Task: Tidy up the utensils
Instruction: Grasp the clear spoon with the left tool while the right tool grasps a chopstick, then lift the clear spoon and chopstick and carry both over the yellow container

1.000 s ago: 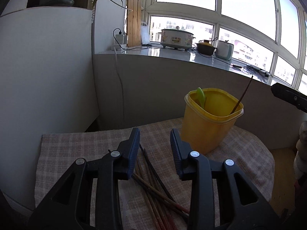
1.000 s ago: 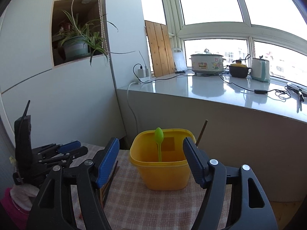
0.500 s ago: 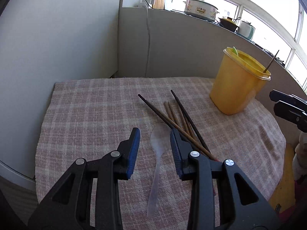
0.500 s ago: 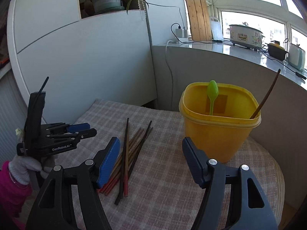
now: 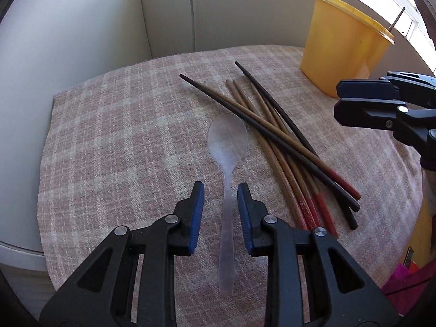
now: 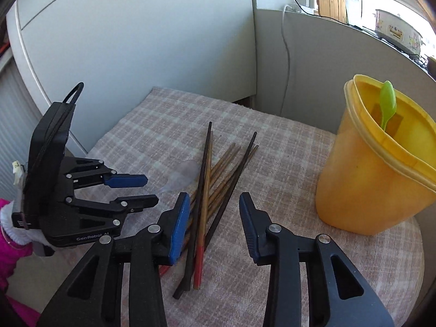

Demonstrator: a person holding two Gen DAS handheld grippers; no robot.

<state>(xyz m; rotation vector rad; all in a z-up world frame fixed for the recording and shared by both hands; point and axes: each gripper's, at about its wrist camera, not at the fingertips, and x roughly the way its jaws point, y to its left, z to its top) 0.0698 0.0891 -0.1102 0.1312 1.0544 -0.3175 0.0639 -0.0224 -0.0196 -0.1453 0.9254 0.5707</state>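
Observation:
A clear plastic spoon (image 5: 227,163) lies on the checked cloth, bowl away from me. My left gripper (image 5: 220,188) is open, its fingers on either side of the spoon's handle, just above the cloth. Several chopsticks (image 5: 275,141) lie in a loose pile right of the spoon; they also show in the right wrist view (image 6: 215,185). My right gripper (image 6: 214,201) is open and empty above their near ends. A yellow tub (image 6: 376,174) stands at the right, holding a green spoon (image 6: 387,106) and one chopstick (image 5: 396,20).
The checked cloth (image 5: 122,141) covers a small round table set against white walls. The table's edge falls away close on the near and right sides. A window ledge with a cooker (image 6: 395,32) runs behind the tub.
Both grippers have tilted down and come lower over the table. My left gripper has moved in so that its fingers now sit on either side of the clear spoon's handle.

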